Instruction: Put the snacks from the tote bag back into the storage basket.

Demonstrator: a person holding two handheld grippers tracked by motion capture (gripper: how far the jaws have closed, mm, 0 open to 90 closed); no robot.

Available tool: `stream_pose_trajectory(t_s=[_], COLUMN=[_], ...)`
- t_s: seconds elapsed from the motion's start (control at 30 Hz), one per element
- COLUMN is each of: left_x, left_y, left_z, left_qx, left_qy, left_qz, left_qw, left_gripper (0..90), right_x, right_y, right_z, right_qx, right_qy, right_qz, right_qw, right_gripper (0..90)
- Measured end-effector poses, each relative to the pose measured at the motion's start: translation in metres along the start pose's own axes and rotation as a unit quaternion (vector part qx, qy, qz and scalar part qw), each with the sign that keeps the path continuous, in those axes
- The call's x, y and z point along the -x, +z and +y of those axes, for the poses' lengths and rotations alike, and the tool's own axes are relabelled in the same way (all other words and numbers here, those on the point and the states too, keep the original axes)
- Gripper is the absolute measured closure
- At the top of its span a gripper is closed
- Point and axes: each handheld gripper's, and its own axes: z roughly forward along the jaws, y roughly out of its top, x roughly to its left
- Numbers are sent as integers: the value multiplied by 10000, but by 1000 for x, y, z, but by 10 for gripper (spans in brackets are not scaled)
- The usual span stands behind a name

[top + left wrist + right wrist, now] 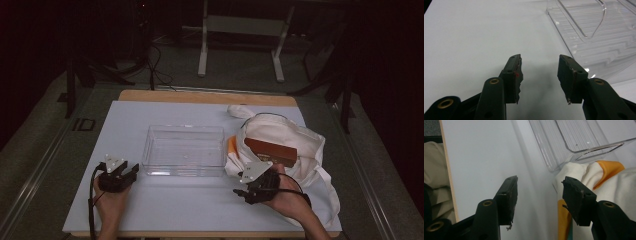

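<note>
A clear plastic bin (184,150) stands empty in the middle of the white table top (150,115). To its right lies a cream tote bag (295,137) with a brown box (270,151) resting in its mouth and an orange patch (233,146) at its near edge. My left gripper (131,173) rests near the bin's front left corner, its jaws open and empty (540,72). The bin (599,37) lies ahead of it to the right. My right gripper (240,186) sits by the bag's front edge, open and empty (539,192), with the bag (584,172) beside its right jaw.
Bag handles (327,192) trail toward the table's front right corner. In the right gripper view the bin's corner (574,137) lies ahead and the table's wooden edge (447,170) runs down the left. Metal stand legs (202,50) rise on the floor beyond the table.
</note>
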Motion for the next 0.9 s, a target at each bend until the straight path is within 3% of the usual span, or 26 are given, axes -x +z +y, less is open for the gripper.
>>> stream_pose_trajectory(t_s=[0.9], left_x=[1], left_y=[0], left_z=[0], left_qx=[-1], left_qy=[43], left_qz=[4], left_qw=[10000], left_gripper=[558], right_x=[13], right_y=[-14], right_z=[4], right_qx=[-104], right_qy=[-133], right_qz=[-143], right_qw=[9998], right_gripper=[452])
